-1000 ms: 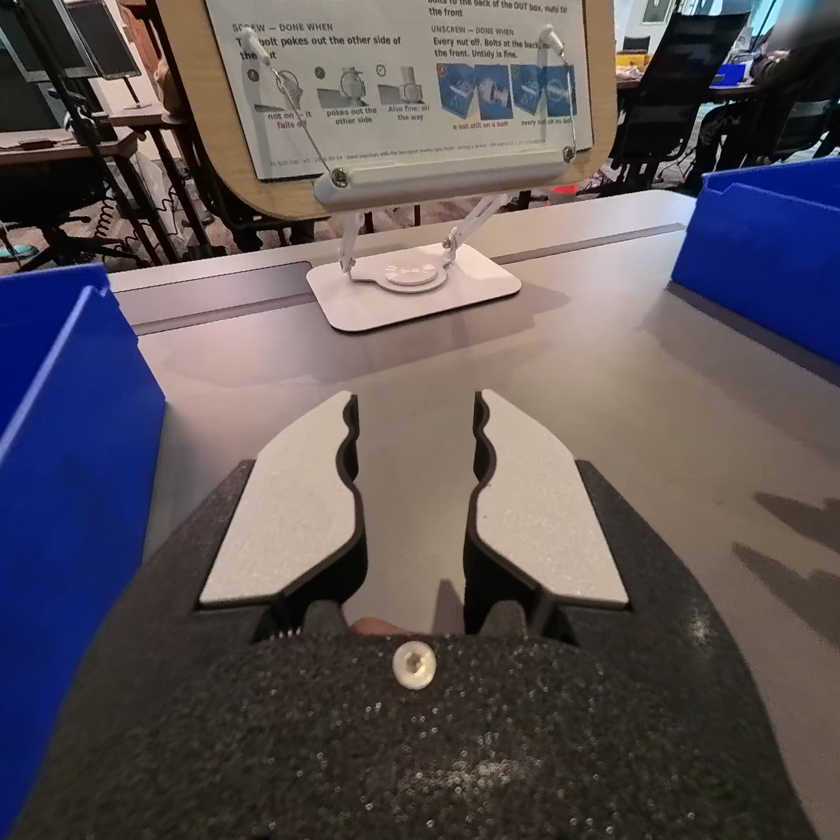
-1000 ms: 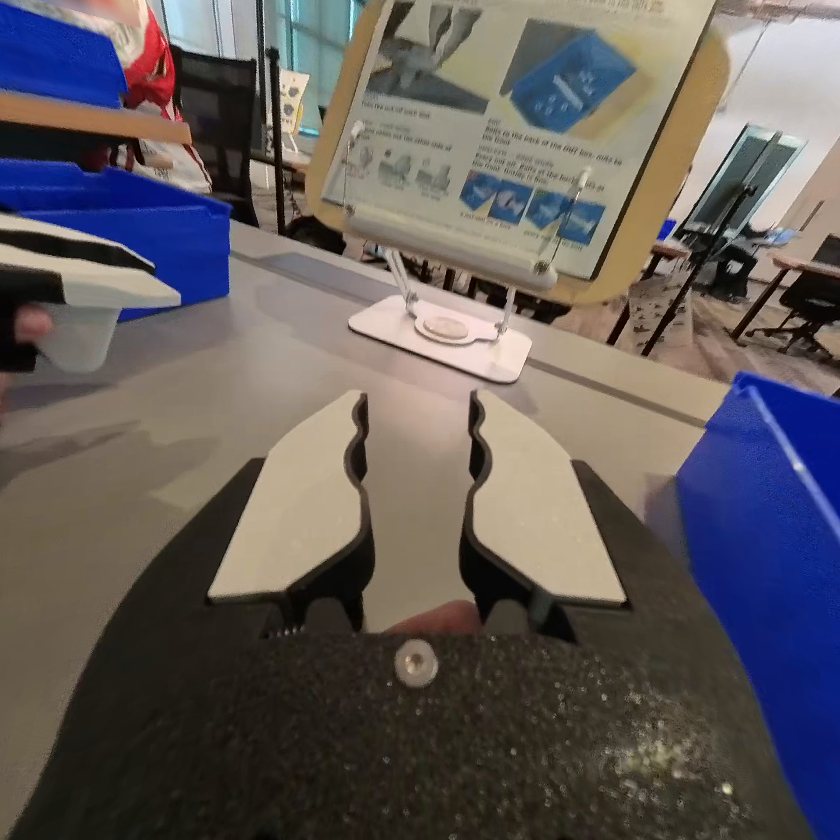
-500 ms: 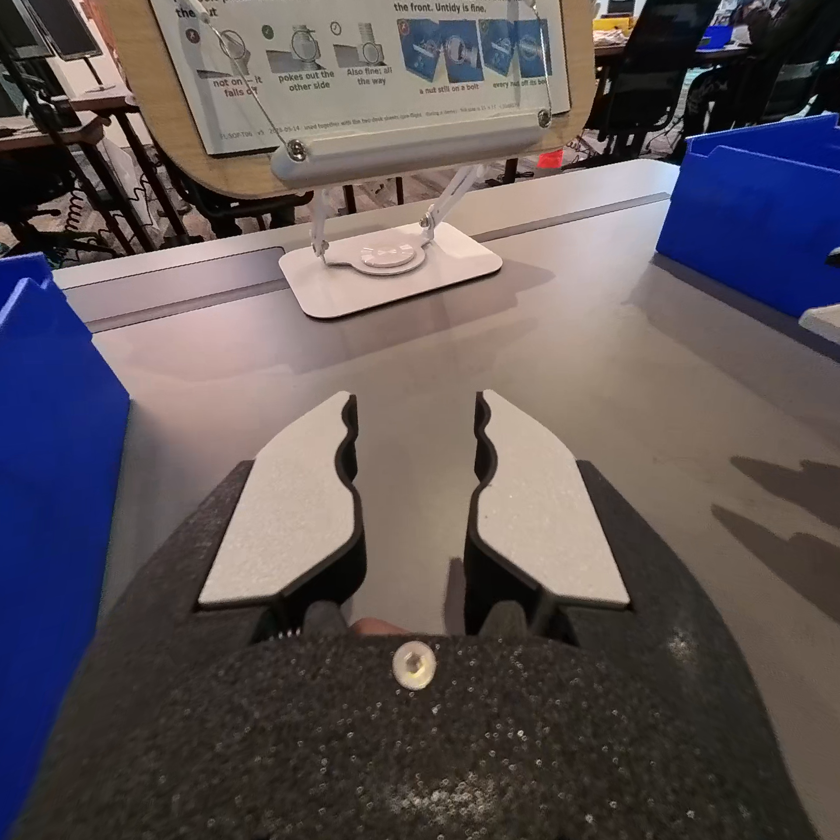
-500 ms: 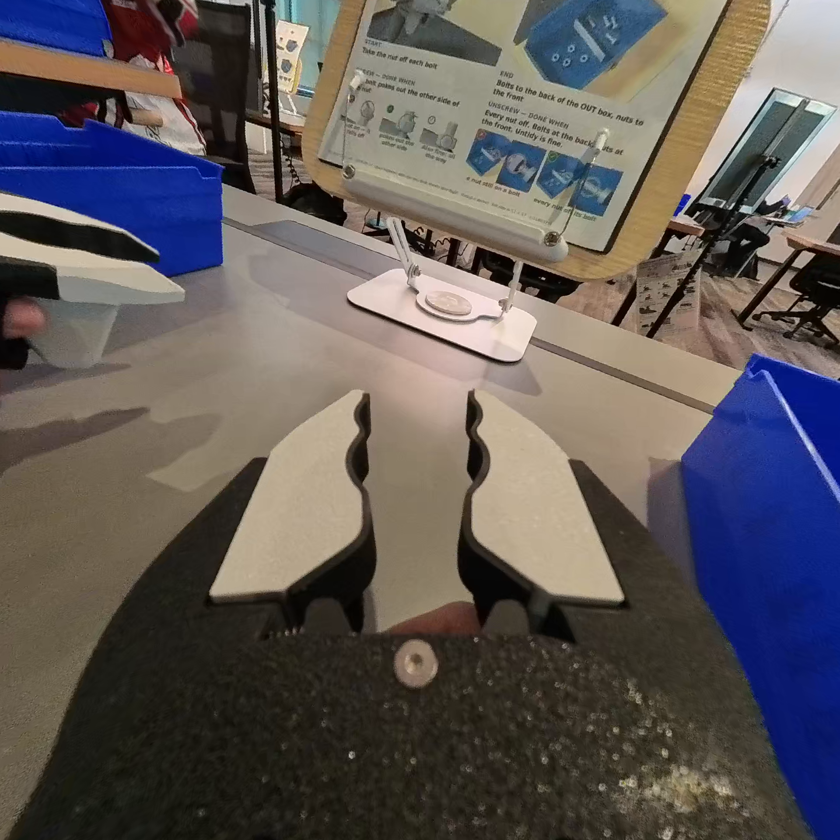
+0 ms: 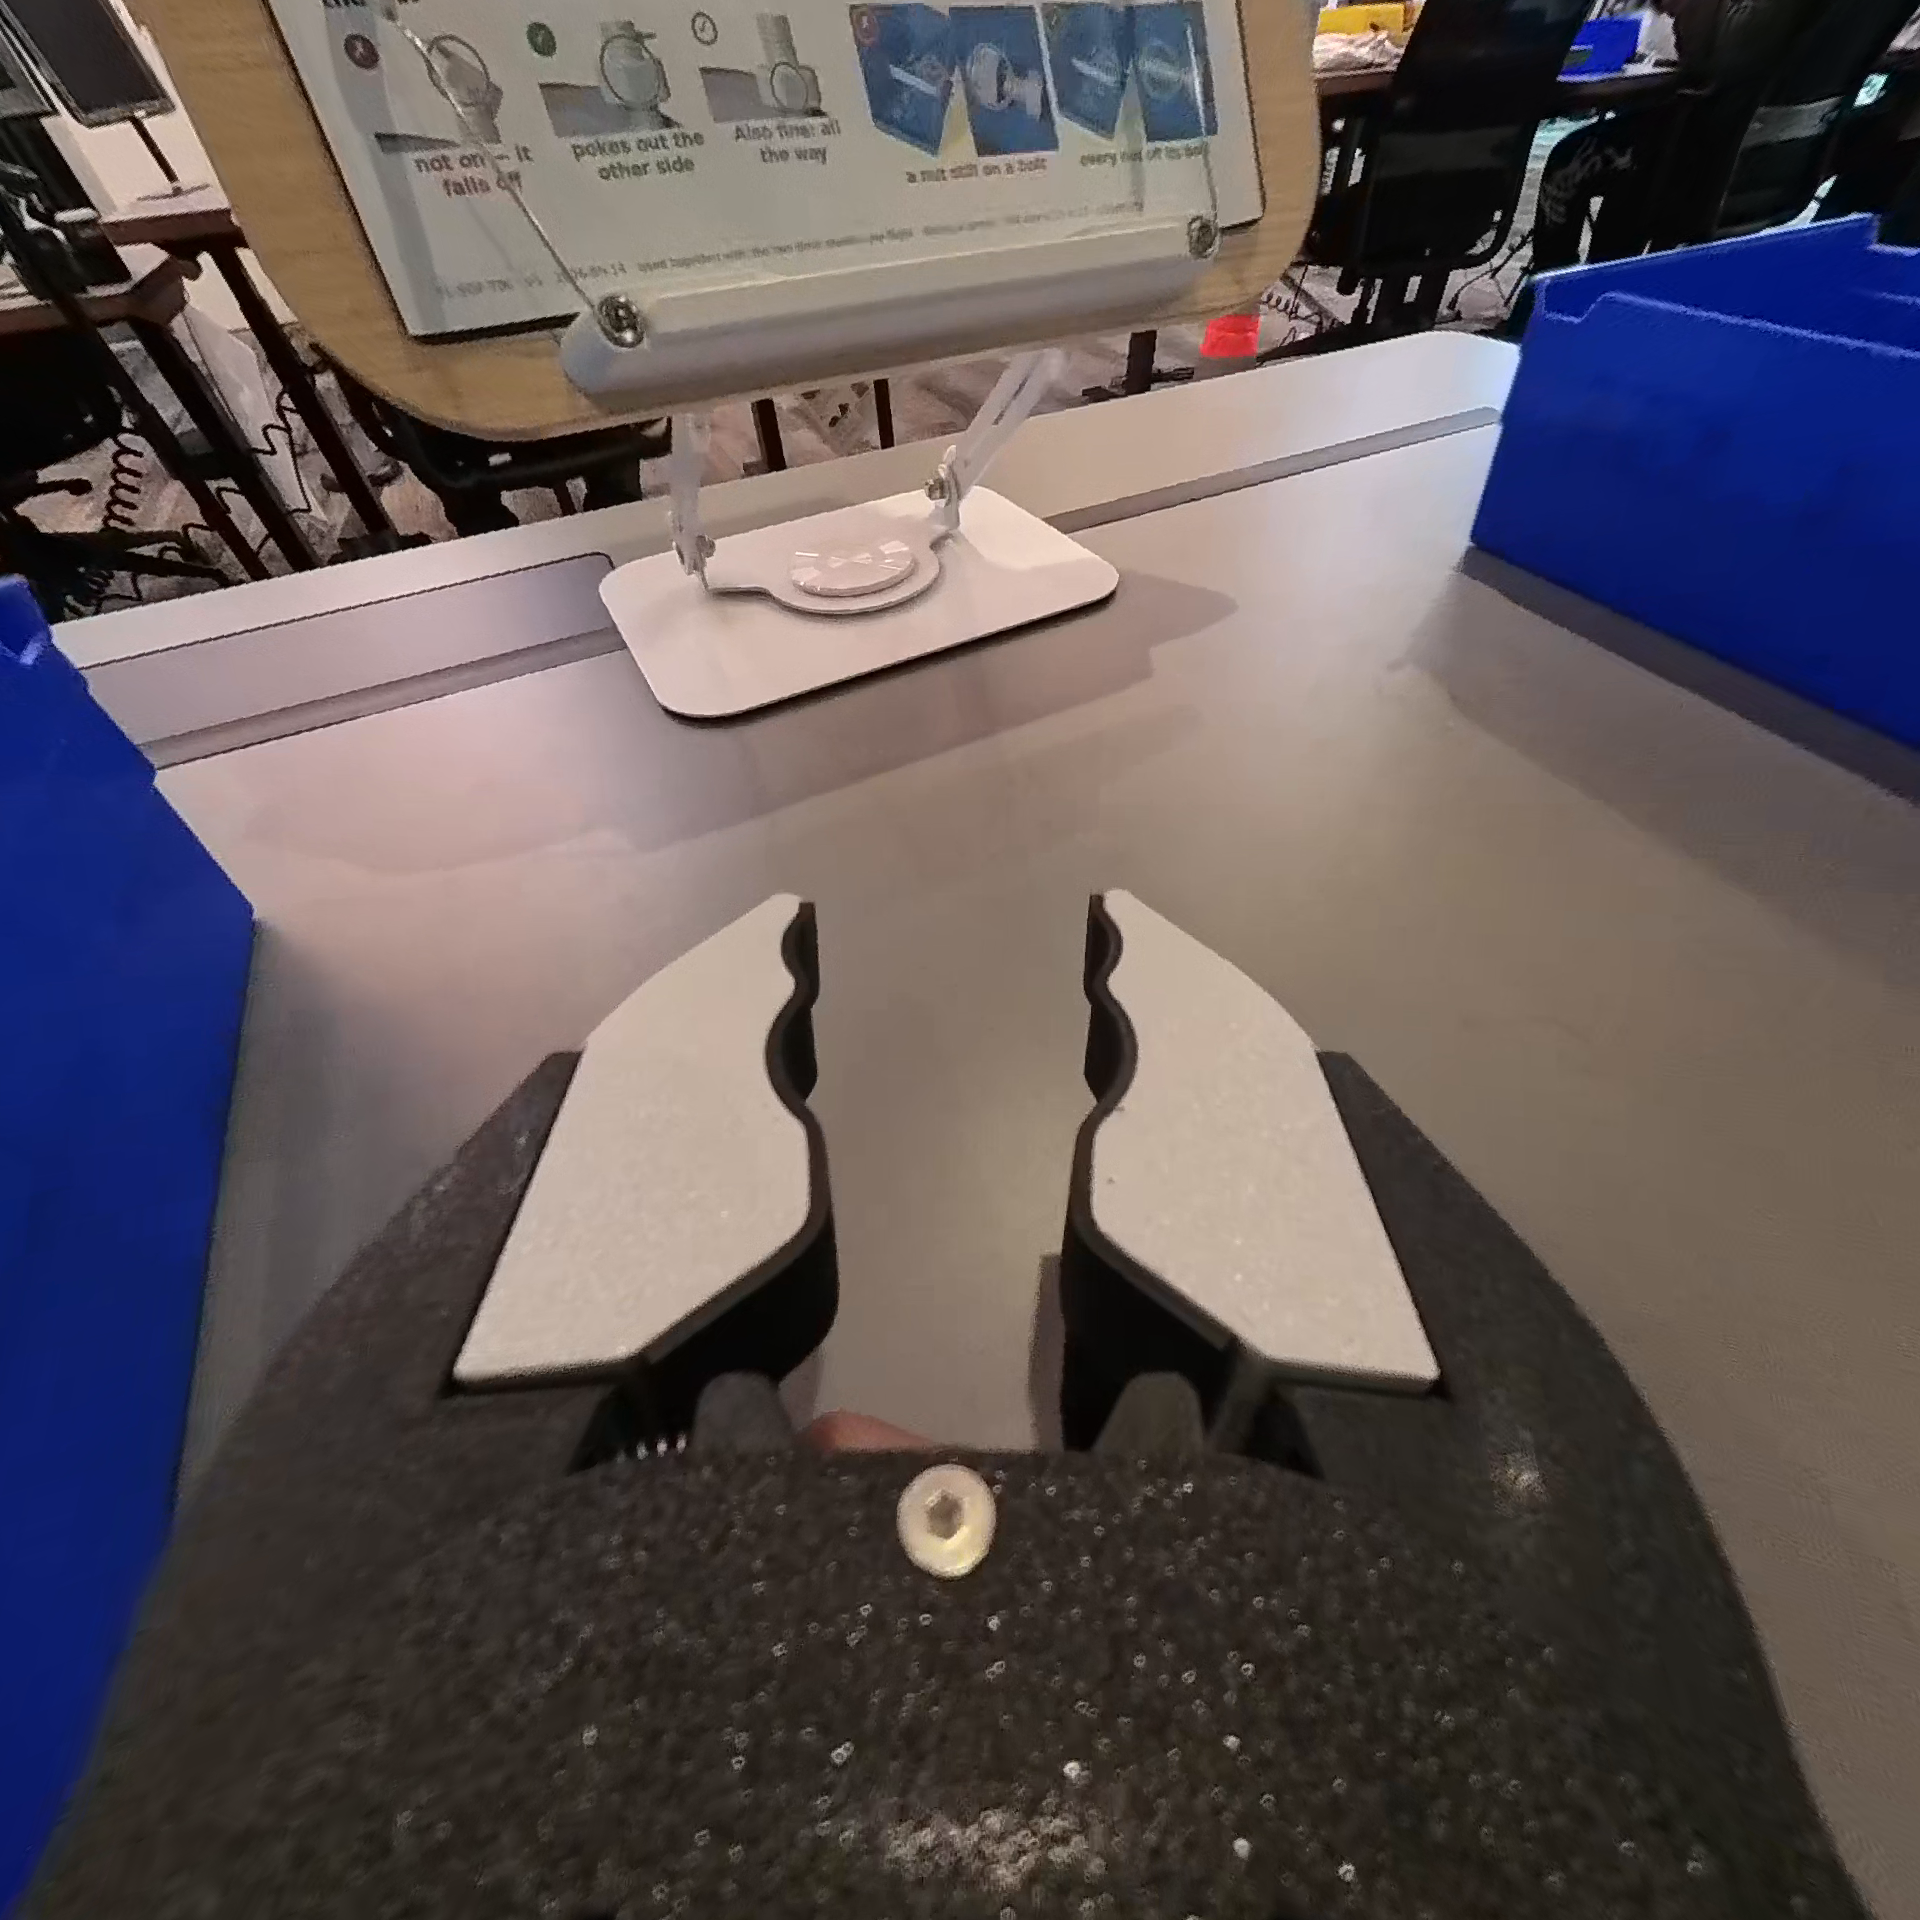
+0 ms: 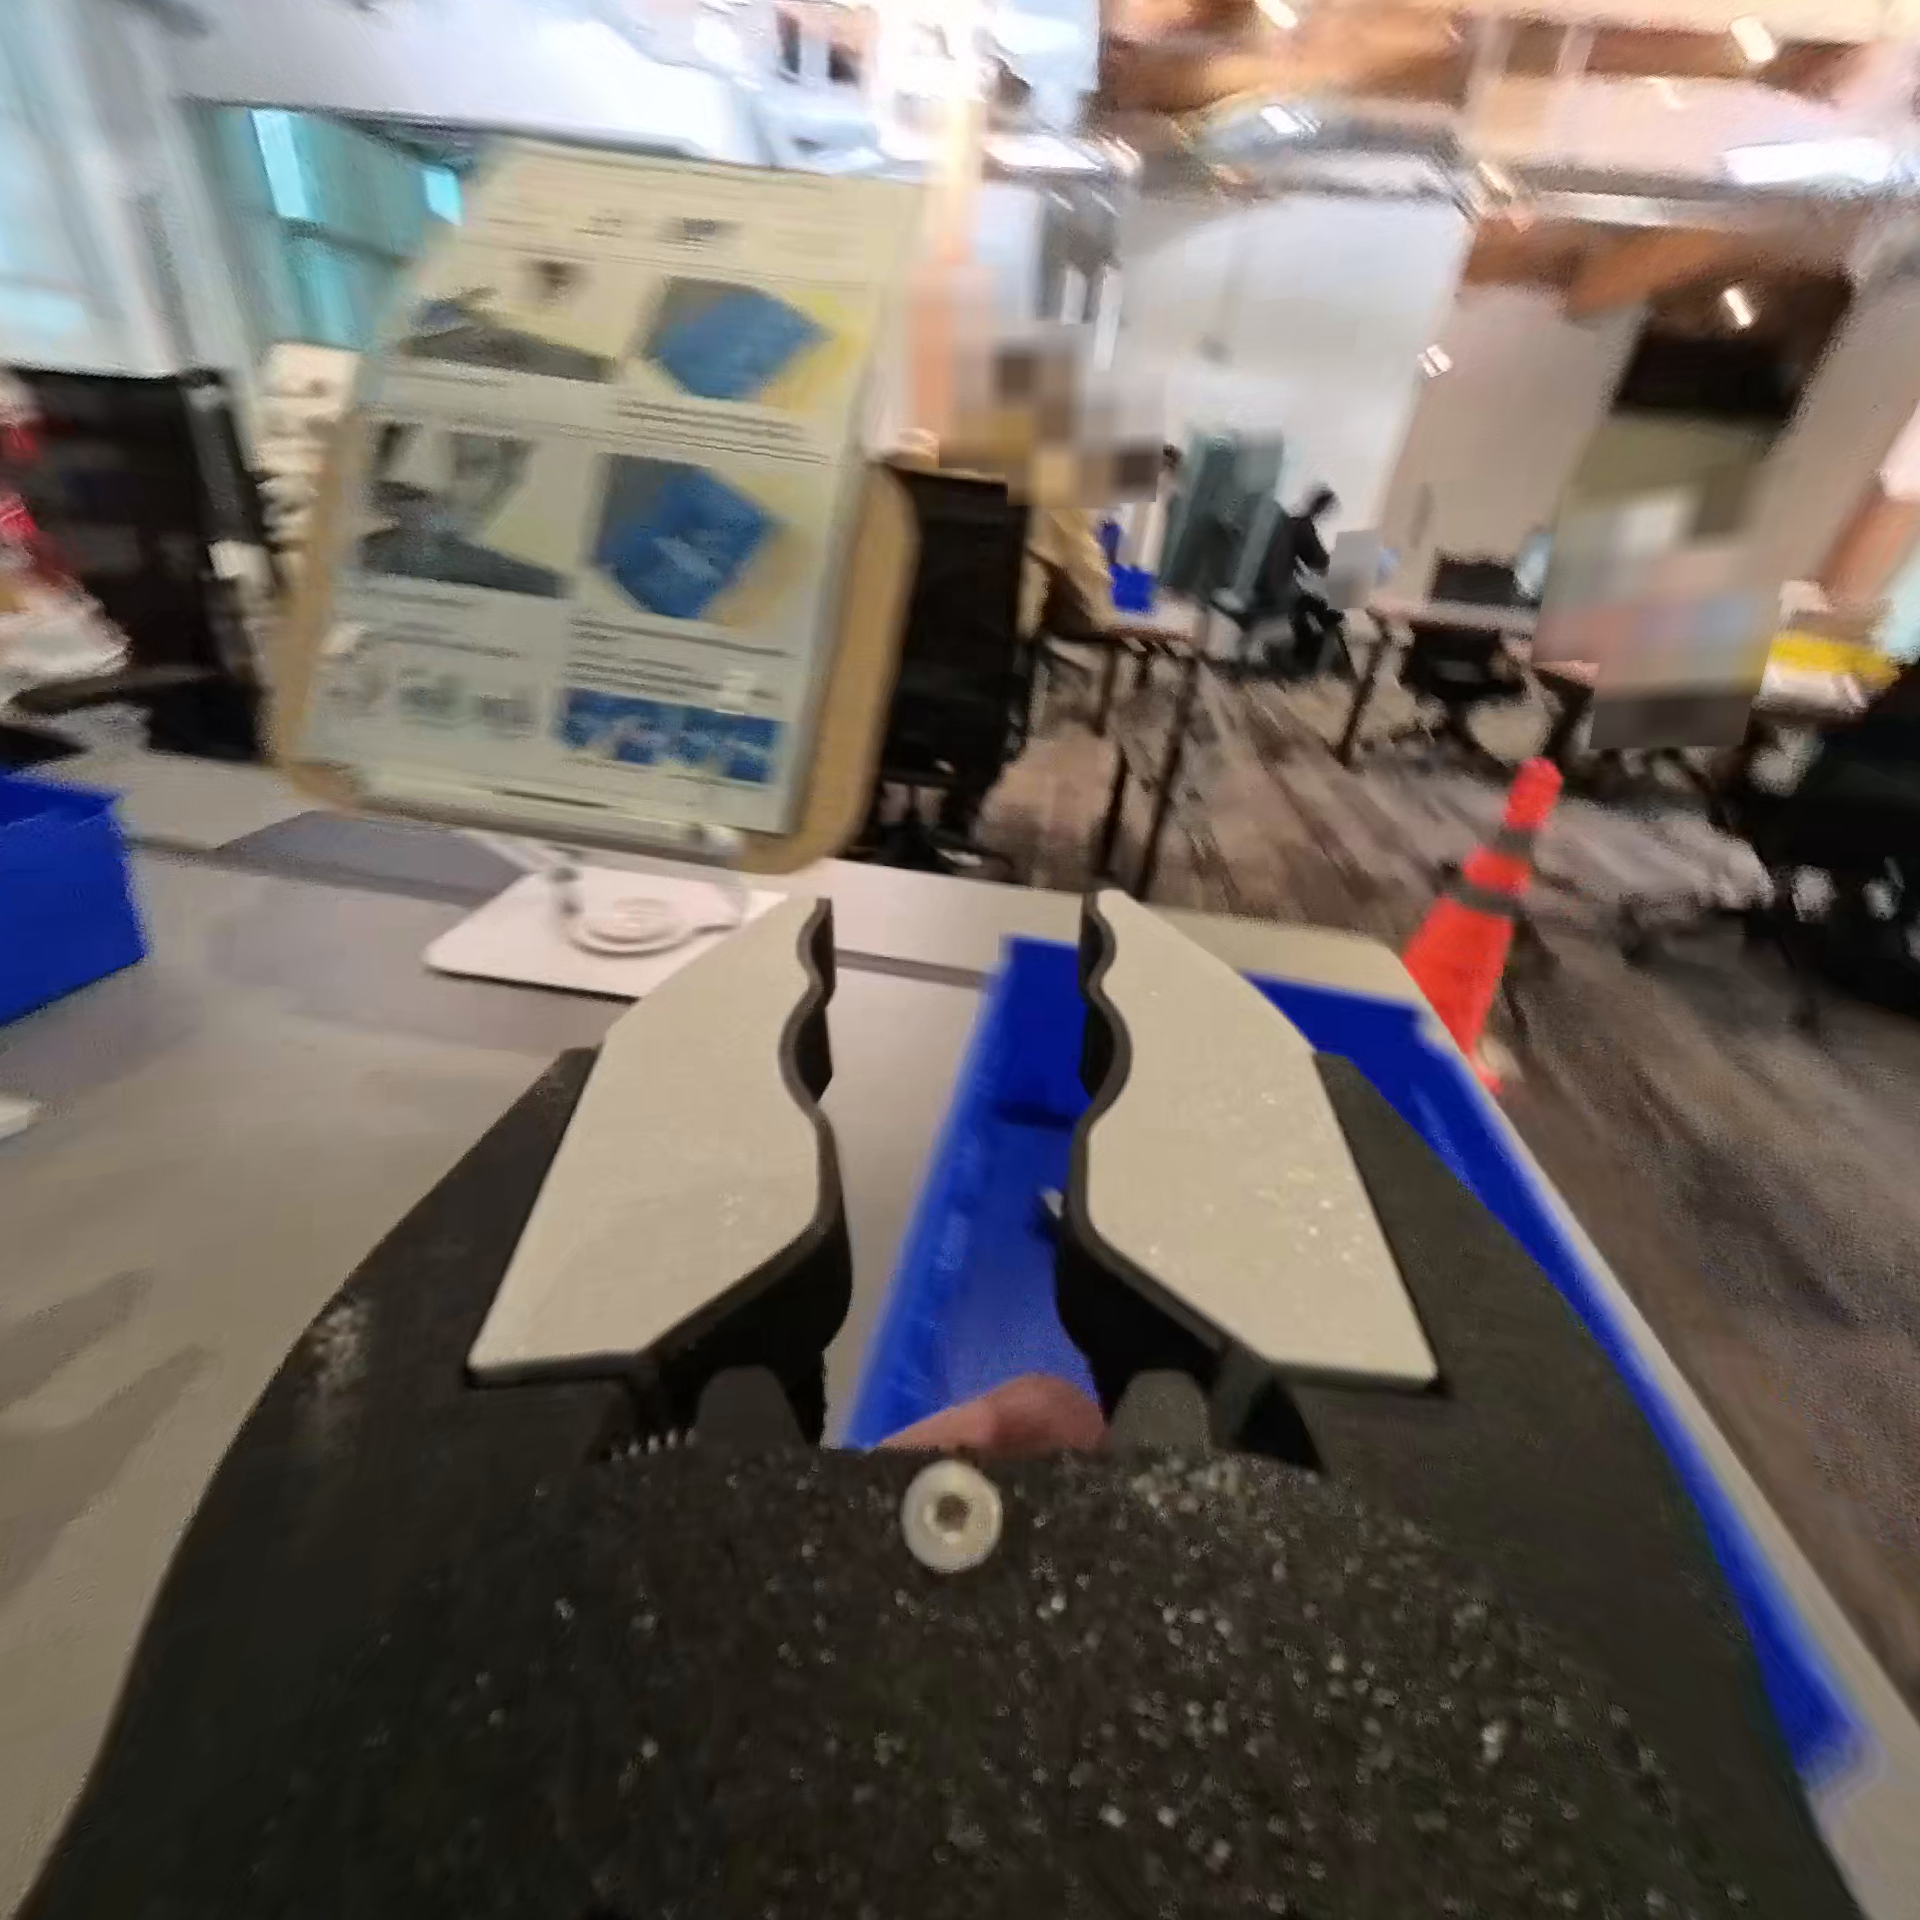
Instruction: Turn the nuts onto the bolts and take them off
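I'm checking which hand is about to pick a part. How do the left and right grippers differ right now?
The left gripper points over bare grey table, while the right gripper sits over the open blue bin. The left wrist view is sharp; the right wrist view is motion-blurred. Both are open and hold nothing.

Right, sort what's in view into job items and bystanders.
Job:
- open left gripper
- open right gripper
- blue plastic bin on the right
- blue plastic bin on the left
- instruction sheet on its white stand

Bystanders:
- orange traffic cone
- black office chairs
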